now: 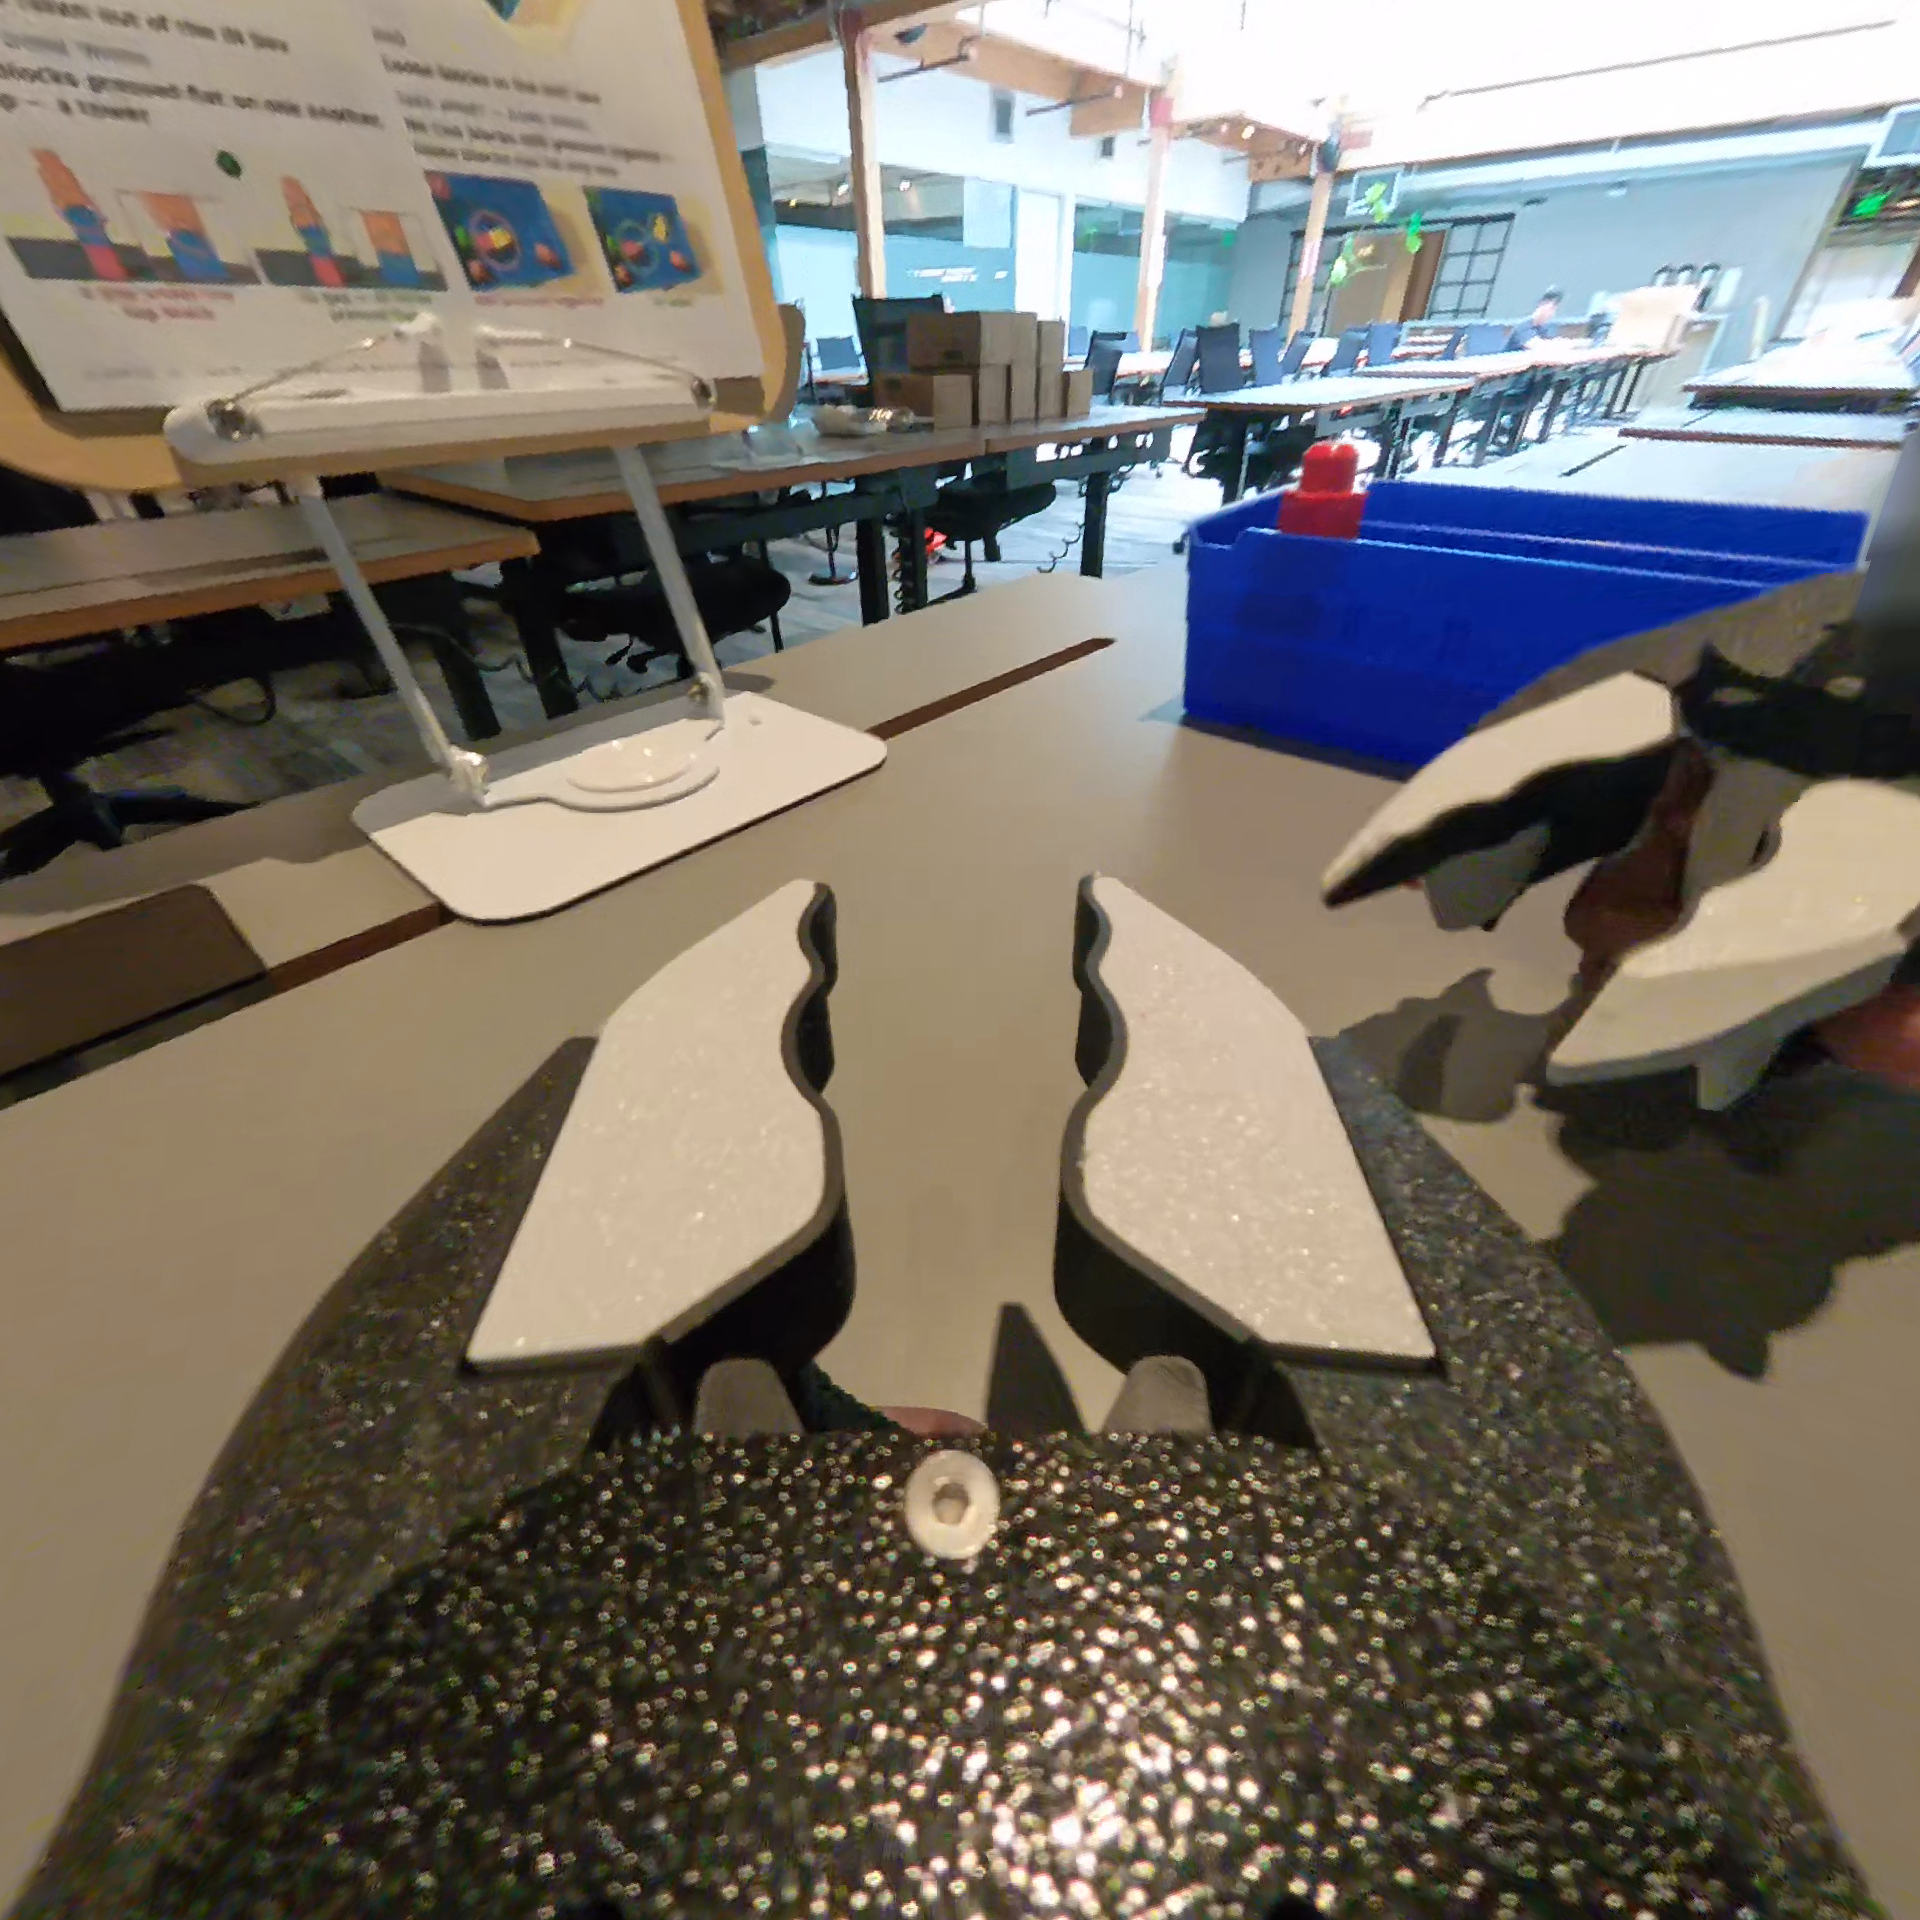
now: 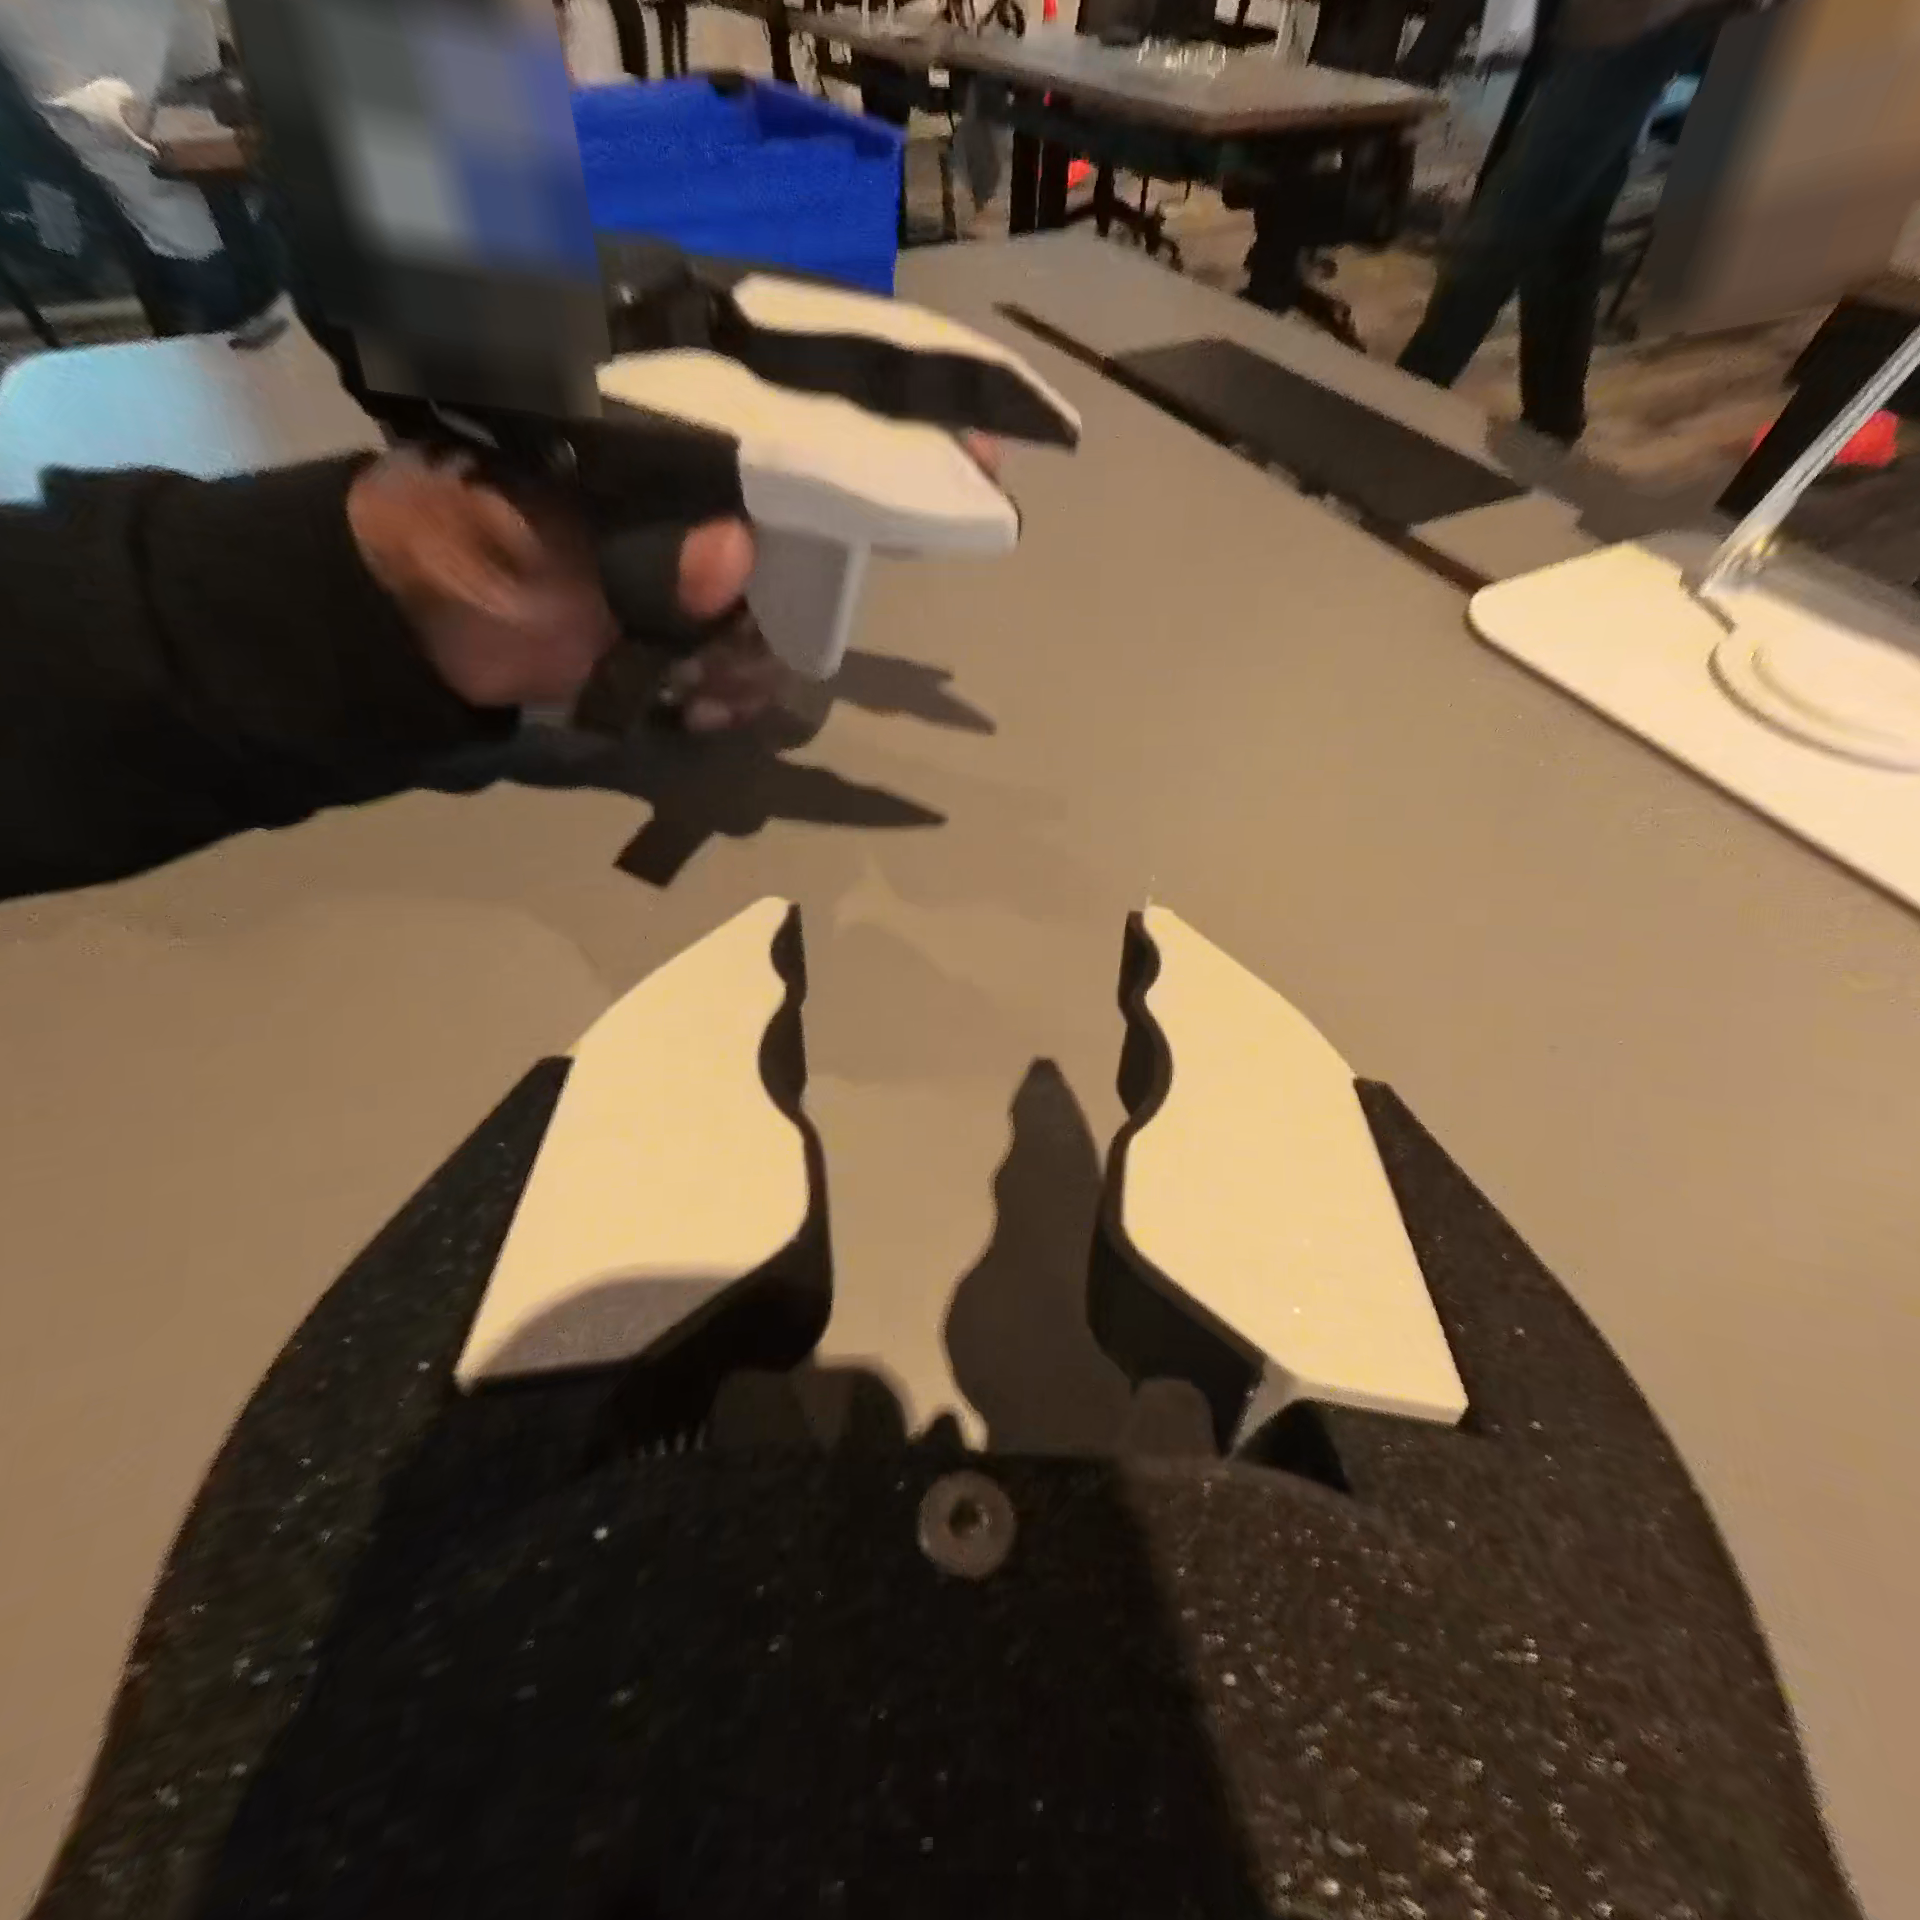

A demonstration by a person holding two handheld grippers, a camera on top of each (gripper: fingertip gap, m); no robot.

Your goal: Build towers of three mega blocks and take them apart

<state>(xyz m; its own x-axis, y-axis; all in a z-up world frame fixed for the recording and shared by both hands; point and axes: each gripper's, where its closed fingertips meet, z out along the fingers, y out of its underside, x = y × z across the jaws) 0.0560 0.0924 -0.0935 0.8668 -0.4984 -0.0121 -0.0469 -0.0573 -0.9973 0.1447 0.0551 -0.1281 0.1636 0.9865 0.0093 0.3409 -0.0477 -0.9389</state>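
My left gripper [image 1: 954, 904] is open and empty, low over the grey table [image 1: 1039, 727]. My right gripper [image 2: 964, 920] is open and empty too, also low over the table [image 2: 1195, 727]. Each shows in the other's view: the right gripper [image 1: 1455, 966] at the right of the left wrist view, and the left gripper [image 2: 1034, 478] held by a hand in a black sleeve at the upper left of the right wrist view. A red mega block [image 1: 1322, 504] sticks up above the rim of a blue bin [image 1: 1455, 644] at the far right. It is the only block I see.
A white document stand [image 1: 623, 800] holding an instruction sheet [image 1: 364, 187] stands at the far left; its base also shows in the right wrist view [image 2: 1683, 665]. The blue bin [image 2: 748, 166] is at the table's far end. A person [image 2: 1538, 208] stands beyond the table. The red mega block [image 1: 1322, 504] is about 30 centimetres from my right fingertips.
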